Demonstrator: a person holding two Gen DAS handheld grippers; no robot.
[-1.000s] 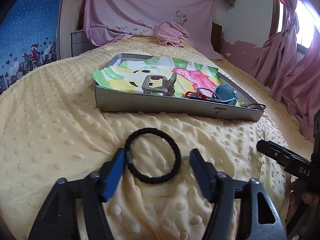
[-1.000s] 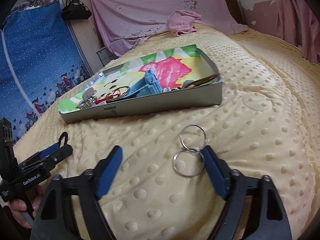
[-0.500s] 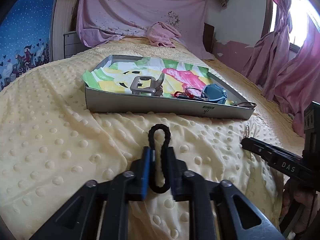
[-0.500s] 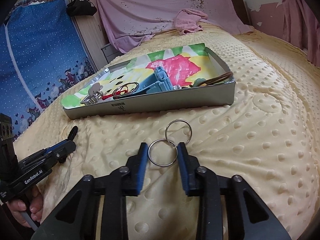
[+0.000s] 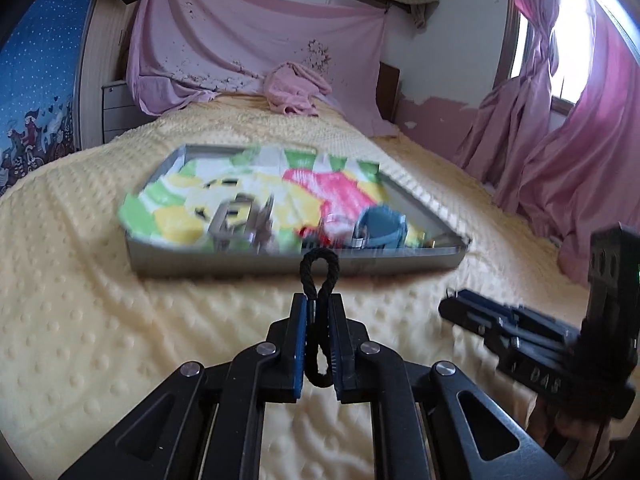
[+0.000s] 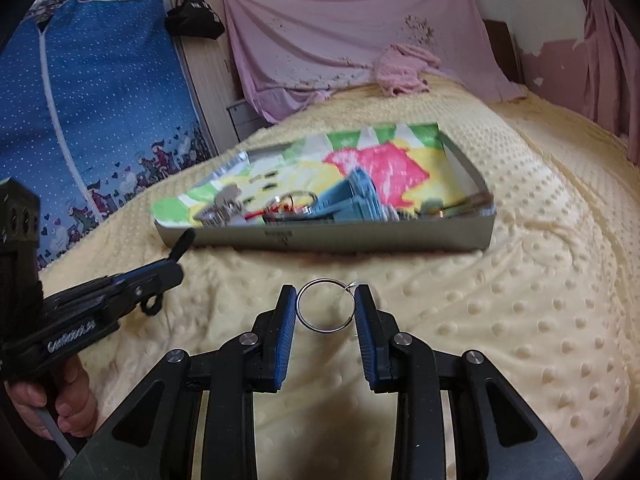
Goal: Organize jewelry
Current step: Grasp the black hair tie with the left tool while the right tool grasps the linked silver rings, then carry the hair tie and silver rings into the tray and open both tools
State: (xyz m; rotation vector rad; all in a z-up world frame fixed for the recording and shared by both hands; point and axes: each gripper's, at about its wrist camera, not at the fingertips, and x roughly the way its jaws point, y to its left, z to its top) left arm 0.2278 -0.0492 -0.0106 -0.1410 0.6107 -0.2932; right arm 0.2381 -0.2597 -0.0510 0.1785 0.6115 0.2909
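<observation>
Left wrist: hair tie (image 5: 319, 280) between fingers (image 5: 299, 344).

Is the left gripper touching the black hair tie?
Touching. The left wrist view shows the left gripper shut on the black hair tie, squeezing it into a narrow loop pinched between both blue pads.

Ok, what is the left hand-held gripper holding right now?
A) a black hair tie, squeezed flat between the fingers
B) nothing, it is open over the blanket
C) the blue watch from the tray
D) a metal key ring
A: in the left wrist view the left hand-held gripper is shut on the black hair tie, whose loop sticks out ahead of the fingertips, in front of the tray.
</observation>
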